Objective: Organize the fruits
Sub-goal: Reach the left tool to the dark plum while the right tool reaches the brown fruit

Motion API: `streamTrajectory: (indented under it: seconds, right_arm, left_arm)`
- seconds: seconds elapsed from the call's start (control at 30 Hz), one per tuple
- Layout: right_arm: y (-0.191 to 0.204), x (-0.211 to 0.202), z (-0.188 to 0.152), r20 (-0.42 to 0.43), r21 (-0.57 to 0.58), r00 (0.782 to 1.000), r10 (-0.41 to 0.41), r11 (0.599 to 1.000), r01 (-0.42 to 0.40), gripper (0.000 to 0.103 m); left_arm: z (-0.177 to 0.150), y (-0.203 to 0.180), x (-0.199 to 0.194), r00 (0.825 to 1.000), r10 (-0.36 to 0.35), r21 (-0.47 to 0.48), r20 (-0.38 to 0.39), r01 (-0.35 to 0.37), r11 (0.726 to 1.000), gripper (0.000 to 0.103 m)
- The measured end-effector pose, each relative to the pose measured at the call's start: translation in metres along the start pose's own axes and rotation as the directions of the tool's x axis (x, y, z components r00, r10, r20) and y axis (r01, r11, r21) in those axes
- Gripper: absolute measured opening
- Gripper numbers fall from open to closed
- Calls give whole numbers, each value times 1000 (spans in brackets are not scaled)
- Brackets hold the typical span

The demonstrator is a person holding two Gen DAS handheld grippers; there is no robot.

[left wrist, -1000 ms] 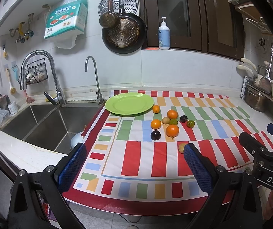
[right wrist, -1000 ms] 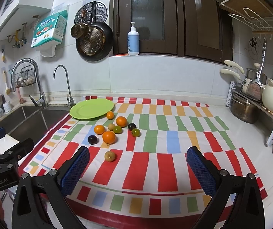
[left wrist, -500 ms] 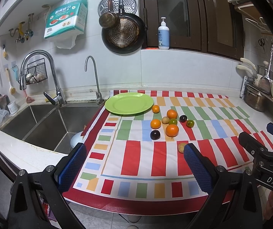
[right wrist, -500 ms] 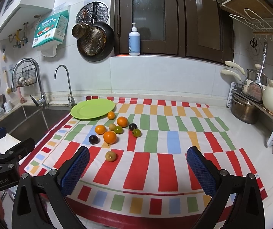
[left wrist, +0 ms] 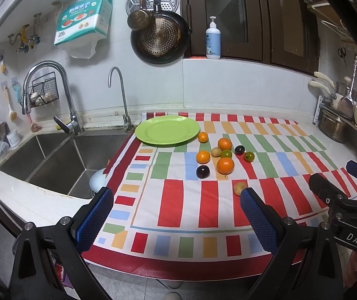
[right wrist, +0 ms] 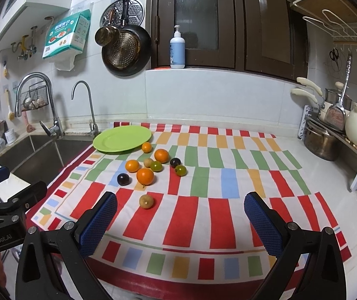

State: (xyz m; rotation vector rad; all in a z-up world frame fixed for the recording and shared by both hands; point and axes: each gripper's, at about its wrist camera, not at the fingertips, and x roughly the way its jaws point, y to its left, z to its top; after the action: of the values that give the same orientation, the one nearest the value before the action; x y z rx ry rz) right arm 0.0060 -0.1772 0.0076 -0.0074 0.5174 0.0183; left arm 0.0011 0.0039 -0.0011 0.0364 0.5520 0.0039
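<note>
Nothing looks sorted yet: the green plate (left wrist: 167, 130) at the back-left corner of the striped cloth (left wrist: 218, 210) is bare, and all the fruits (left wrist: 224, 165) lie loose on the cloth just right of it, one brownish fruit (right wrist: 146, 201) apart toward the front edge. The left gripper (left wrist: 176, 218) and right gripper (right wrist: 179, 221) hang over the front edge, fingers spread wide, holding nothing. Compared with a second ago, fruit and plate lie unmoved; the right view has shifted only slightly.
</note>
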Motion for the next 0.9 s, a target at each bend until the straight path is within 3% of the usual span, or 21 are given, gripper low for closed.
streamTrajectory:
  seconds: [0.53,0.73,0.9]
  right_arm:
    - [21,59,3,-121,27,993,-15,999,18,103]
    - [37,92,4,-177,30,984,-24,999,30,102]
    - [43,119,5,-237,59,971,-44,997,59,95]
  left_arm:
    - [16,20,67,993,-82,72,-80,88,994,103]
    - [28,24,108,984,-147,146,-104,162,976,101]
    - [36,21,140,970,-199,224,-138,227,948,96]
